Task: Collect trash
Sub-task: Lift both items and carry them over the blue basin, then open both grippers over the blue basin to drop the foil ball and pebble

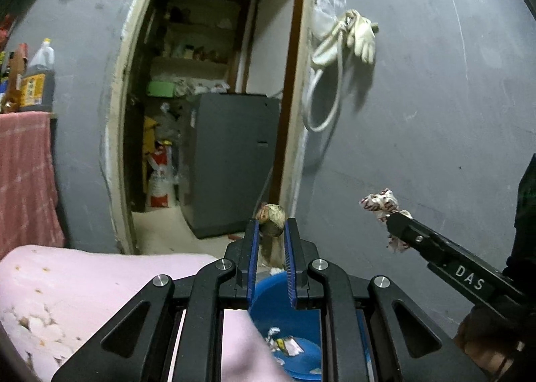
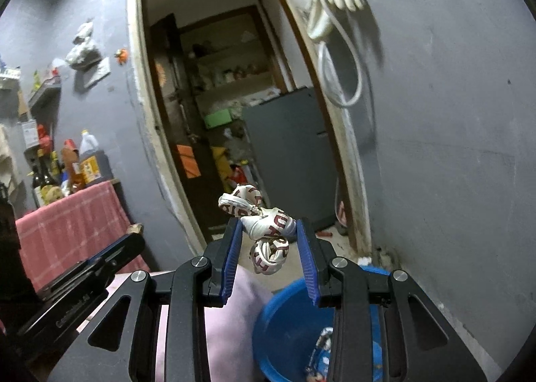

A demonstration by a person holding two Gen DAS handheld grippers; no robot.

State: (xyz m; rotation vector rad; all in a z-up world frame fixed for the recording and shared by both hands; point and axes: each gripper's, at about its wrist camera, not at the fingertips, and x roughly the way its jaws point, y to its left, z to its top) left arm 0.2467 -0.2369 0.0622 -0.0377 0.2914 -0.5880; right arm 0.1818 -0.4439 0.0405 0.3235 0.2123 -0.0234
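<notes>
We carry two pieces of trash at once. The crumpled brownish wad (image 1: 271, 219) sits pinched between the blue pads of our left gripper (image 1: 272, 231), high at the fingertips, with a pale tail of it hanging down between the fingers. The twisted white wrapper with red lettering (image 2: 268, 231) is clamped in our right gripper (image 2: 269, 234); one lobe pokes out above the fingertips and another dangles below them. From the left wrist view the same wrapper (image 1: 380, 202) shows at the tip of the right gripper, well apart from the wad.

Both loads hang above and a little short of the blue bin (image 2: 284, 325), which stands on the floor against the grey wall (image 2: 452, 147), just beside the pink quilt (image 1: 83, 281). Scraps already lie in the bottom of the bin.

We judge the step in hand to be the carry to the drop: both pieces are lifted clear, neither is released yet. The next move calls for bringing each set of fingertips squarely over the bin's mouth, tilting downward, then parting the fingers so the pieces fall inside. The wrapper's loose lobes could snag on a pad, so we should spread those fingers wide. The quilt's edge overlaps the near rim, so we should drop toward the far side.
</notes>
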